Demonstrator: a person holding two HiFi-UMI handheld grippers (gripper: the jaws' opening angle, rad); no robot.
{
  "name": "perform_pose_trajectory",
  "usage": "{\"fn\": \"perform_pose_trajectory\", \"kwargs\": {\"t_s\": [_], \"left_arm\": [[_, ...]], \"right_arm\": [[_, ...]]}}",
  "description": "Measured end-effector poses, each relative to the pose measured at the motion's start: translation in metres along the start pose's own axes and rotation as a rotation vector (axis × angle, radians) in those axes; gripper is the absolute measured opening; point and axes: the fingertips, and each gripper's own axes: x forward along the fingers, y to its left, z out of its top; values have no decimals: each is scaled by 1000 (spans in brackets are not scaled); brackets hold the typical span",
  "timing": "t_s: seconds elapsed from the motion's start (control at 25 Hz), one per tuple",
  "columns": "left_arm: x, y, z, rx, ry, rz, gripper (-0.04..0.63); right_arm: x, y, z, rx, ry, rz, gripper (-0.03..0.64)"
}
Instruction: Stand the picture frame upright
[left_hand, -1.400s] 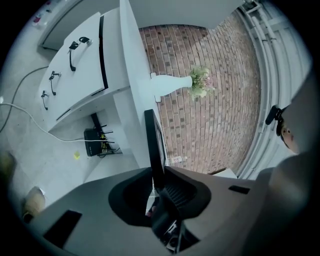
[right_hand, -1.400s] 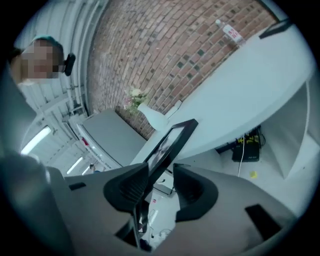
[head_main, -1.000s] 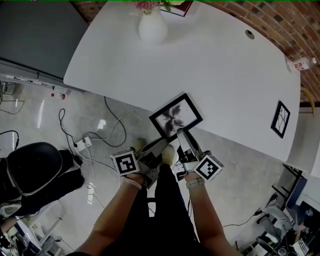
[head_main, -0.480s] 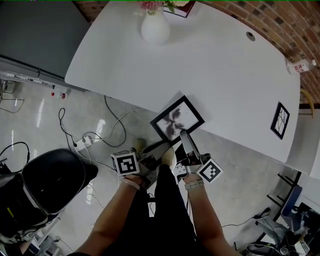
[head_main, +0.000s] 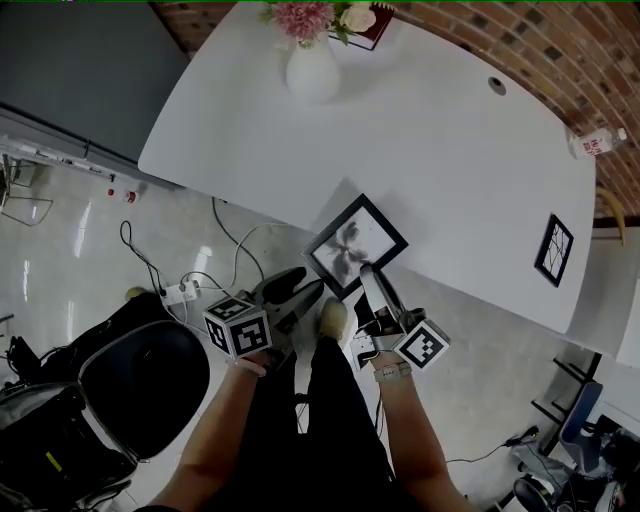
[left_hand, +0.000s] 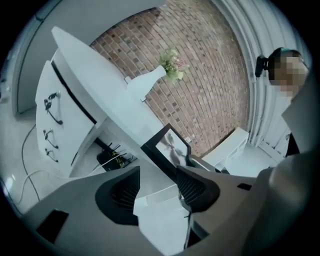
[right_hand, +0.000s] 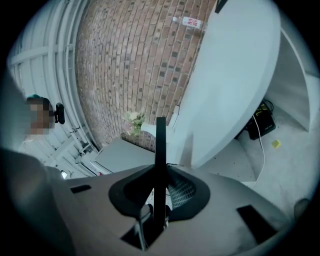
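Clamping the picture frame's (head_main: 356, 242) edge, my right tongs (head_main: 366, 274) hold it tilted. My left tongs (head_main: 298, 284) have just opened, empty.

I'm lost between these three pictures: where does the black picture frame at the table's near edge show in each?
Head view: picture frame at centre, at the table edge.
Left gripper view: picture frame just below centre, angled.
Right gripper view: picture frame, a thin dark bar at centre, pinched in the right claw.
Shared landmark: white vase of flowers, in all three.

Frame (head_main: 355, 243) edge hidden in right claw (head_main: 364, 272); bottle (head_main: 597, 143) label unreadable.
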Motion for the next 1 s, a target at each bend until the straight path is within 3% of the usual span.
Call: {"fn": "perform_pose_trajectory", "kwargs": {"t_s": [0.32, 0.52, 0.72, 0.84, 0.92, 1.0], "left_arm": [[-10, -17, 60, 148, -88, 16, 232], [-1, -38, 83, 218, -45, -73, 233], [9, -64, 97, 239, 0, -205, 232], [12, -77, 98, 265, 31, -242, 232], [11, -84, 97, 273, 34, -256, 228], [8, -89, 98, 276, 22, -265, 194]], "right_arm": [[-3, 29, 12, -116, 94, 58, 77], [-4, 53, 15, -189, 178, 127, 77], [-1, 74, 22, -245, 245, 208, 77], [-2, 83, 25, -281, 291, 251, 77], [-8, 80, 25, -294, 326, 232, 77], [-11, 83, 25, -308, 356, 241, 77]]}}
